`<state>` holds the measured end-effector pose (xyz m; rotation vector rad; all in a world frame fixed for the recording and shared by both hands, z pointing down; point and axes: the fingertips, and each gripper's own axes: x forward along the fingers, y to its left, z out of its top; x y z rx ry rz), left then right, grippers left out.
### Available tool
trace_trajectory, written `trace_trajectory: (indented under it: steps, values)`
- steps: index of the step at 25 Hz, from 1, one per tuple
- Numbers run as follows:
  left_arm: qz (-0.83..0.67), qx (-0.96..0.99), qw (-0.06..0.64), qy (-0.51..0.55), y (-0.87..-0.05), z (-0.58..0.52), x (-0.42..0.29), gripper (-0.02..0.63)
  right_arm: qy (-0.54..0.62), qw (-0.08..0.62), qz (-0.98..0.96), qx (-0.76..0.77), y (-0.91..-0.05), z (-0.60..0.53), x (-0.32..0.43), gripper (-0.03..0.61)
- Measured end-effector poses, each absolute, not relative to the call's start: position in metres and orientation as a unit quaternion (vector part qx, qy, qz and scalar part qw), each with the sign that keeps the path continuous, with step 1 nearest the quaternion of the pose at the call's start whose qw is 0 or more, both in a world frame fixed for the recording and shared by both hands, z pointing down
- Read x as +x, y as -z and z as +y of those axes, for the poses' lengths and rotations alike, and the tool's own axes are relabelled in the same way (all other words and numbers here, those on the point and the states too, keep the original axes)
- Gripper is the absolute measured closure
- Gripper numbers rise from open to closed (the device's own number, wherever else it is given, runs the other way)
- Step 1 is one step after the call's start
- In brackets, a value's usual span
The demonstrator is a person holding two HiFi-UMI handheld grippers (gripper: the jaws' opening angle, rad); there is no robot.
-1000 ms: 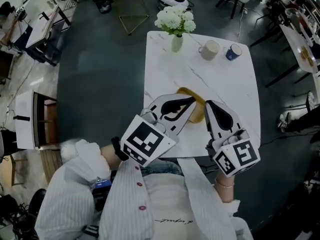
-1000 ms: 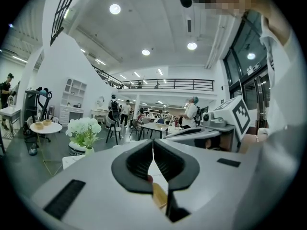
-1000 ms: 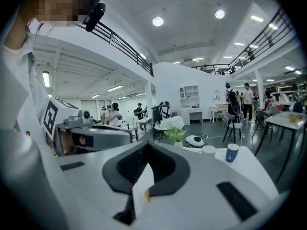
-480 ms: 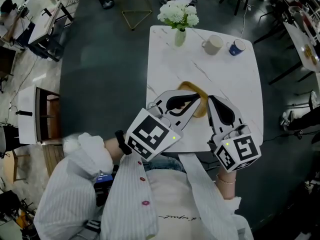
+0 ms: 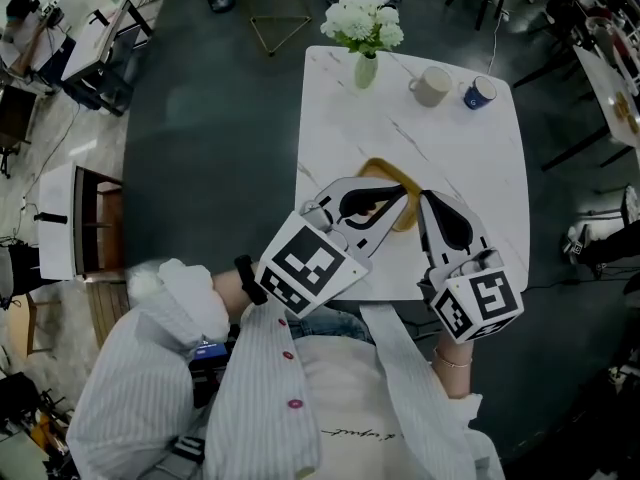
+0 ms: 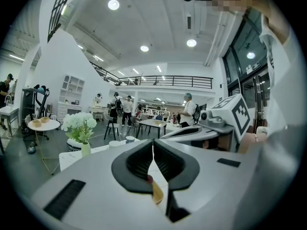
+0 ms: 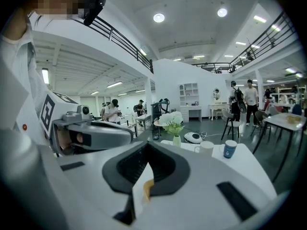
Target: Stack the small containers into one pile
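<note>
Little has shifted: your left gripper [image 5: 400, 196] and right gripper [image 5: 424, 200] stay over the yellow container [image 5: 385, 171] on the counter [image 5: 460, 148], both jaws closed together.

Large open office hall: mezzanine railing [image 6: 163, 82], ceiling lights [image 6: 191, 42], scattered tables [image 6: 156, 123], people [image 6: 127, 107].

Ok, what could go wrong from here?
Both grippers crowd over the yellow container: the left gripper and right gripper sit nearly tip to tip and could knock together. Both look shut, so neither can take the container without opening first, and a shut tip might just shove it.
</note>
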<state>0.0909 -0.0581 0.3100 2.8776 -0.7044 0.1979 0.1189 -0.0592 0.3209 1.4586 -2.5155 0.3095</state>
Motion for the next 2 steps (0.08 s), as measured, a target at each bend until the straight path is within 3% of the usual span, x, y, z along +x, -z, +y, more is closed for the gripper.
trace_trajectory:
  steps: [2]
  values:
    - [-0.235,0.966,0.087,-0.069,-0.3114,-0.0562,0.0917,0.592,-0.105,0.109,-0.856,0.495,-0.3210,-0.0576,0.1191,0.569]
